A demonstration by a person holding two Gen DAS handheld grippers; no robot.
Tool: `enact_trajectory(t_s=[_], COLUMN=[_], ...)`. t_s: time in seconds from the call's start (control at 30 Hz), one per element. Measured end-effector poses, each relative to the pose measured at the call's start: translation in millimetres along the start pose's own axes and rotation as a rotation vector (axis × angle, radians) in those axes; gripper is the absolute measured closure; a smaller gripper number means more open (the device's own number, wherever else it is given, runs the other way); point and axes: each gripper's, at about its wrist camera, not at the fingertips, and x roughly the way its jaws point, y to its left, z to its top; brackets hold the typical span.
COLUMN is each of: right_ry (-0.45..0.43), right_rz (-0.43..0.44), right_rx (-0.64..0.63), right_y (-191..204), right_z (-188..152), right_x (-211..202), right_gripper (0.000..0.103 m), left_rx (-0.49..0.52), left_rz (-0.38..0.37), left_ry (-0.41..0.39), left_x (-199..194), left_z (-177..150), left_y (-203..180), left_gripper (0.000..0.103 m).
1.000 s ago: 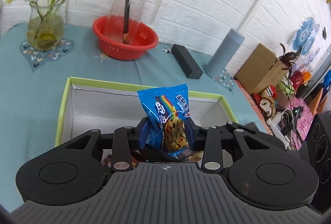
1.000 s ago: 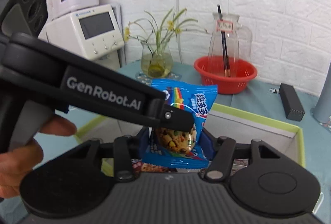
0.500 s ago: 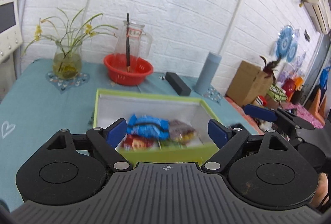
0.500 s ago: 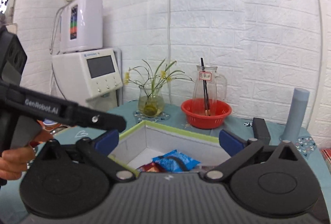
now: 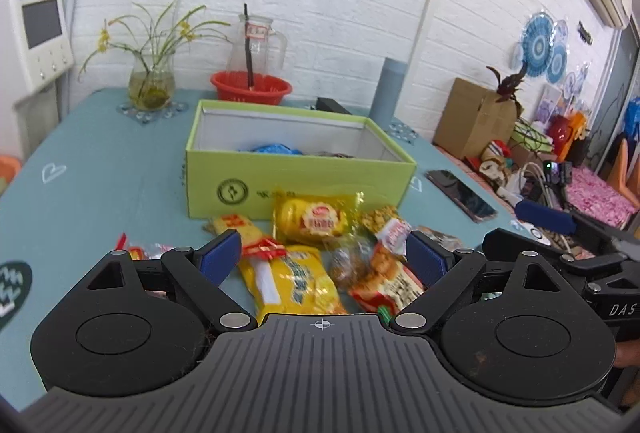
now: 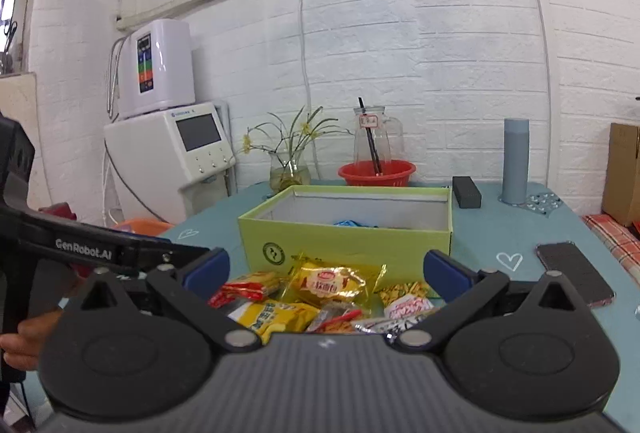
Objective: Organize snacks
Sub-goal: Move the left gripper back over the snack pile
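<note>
I count 1 green box [image 5: 296, 177] w/ a blue packet [image 5: 276, 149] inside, approx 7 loose snack packs [image 5: 308, 221] on the table [image 5: 100, 185] just in front. My left gripper [image 5: 324, 259] & right gripper [image 6: 326, 269], both spread wide, empty; 1 s ago both pinched that blue packet.

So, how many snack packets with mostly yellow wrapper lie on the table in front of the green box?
2. One round cake packet lies just before the green box; one long packet lies nearer, between the left gripper fingers. Others may be hidden under the pile.
</note>
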Motion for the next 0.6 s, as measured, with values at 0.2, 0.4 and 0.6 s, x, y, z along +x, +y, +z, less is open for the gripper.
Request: enact_trajectory(t_s=[0.2, 0.4, 0.6], right_ry=[-0.010, -0.009, 0.084], right_rz=[0.009, 0.014, -0.015], right_rx=[0.030, 0.059, 0.051], right_y=[3, 3, 0], right_z=[-9, -15, -33], right_x=[-16, -19, -5], right_gripper=[0.000, 0.000, 0.000], left_rx=[-0.045, -0.105, -0.131], left_rz=[-0.004, -0.015, -0.024], left_ry=[-0.034, -0.073, -0.022], left_x=[-26, -45, -31], left_z=[-10, -16, -24], left_y=[-1, 6, 14], left_gripper=[0.025, 0.022, 0.022])
